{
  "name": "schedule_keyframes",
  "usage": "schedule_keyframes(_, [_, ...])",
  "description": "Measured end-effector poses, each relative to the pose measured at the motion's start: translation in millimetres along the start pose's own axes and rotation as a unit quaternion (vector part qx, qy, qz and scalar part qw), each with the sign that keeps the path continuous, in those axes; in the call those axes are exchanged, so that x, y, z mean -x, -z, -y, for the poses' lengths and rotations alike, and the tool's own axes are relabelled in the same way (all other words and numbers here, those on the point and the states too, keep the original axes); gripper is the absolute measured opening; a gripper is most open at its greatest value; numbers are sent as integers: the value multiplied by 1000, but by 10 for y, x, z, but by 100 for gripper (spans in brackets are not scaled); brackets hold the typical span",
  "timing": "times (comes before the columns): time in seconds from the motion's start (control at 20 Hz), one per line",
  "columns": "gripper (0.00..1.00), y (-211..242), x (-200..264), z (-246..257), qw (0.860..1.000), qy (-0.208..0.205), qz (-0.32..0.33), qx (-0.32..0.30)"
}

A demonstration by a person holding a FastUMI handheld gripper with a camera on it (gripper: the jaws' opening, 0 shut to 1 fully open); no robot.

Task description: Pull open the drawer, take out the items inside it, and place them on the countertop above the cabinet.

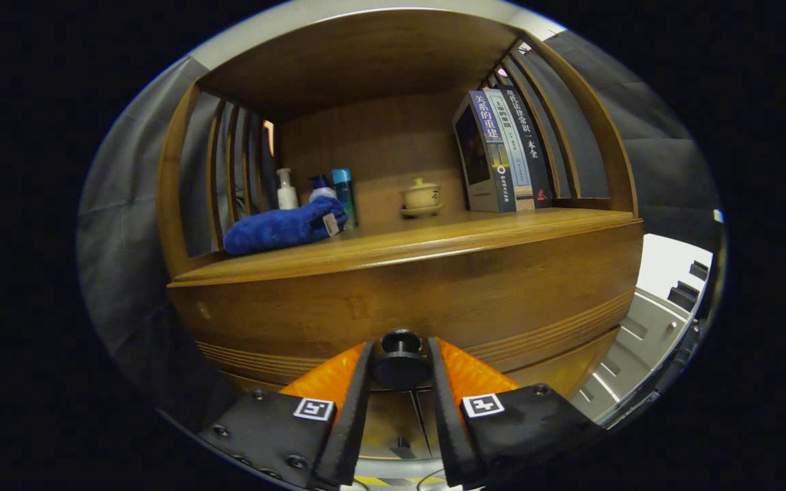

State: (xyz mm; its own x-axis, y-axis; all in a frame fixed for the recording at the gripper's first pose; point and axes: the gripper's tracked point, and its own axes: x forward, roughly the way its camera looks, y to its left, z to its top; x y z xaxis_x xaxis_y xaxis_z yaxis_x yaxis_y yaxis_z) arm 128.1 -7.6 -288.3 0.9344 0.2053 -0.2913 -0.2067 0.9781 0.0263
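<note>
A dark round drawer knob [400, 360] sticks out from the wooden drawer front [434, 300] of the cabinet. My gripper [400, 354] has a finger on each side of the knob and both press against it. The drawer front looks flush with the cabinet, and its inside is hidden. Above it runs the wooden countertop [475, 235]. On the countertop's left part lies a folded blue towel [284, 228].
At the back of the countertop stand a white pump bottle [286, 191], a blue bottle [344, 194], a small lidded teacup on a saucer [421, 196] and several upright books [502, 153]. Slatted wooden sides and a wooden roof enclose the shelf. A pale floor shows at the right.
</note>
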Motion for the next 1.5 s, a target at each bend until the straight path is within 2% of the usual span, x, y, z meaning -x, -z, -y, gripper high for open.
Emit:
schedule_keyframes(0.05, [55,-2,2,0,1000,1,-1,2])
schedule_keyframes(0.35, [36,42,66,16,1000,13,-25,8])
schedule_keyframes(0.9, [36,139,647,12,1000,19,-24,-2])
schedule_keyframes(1.5, [36,238,1079,2,999,22,-35,0])
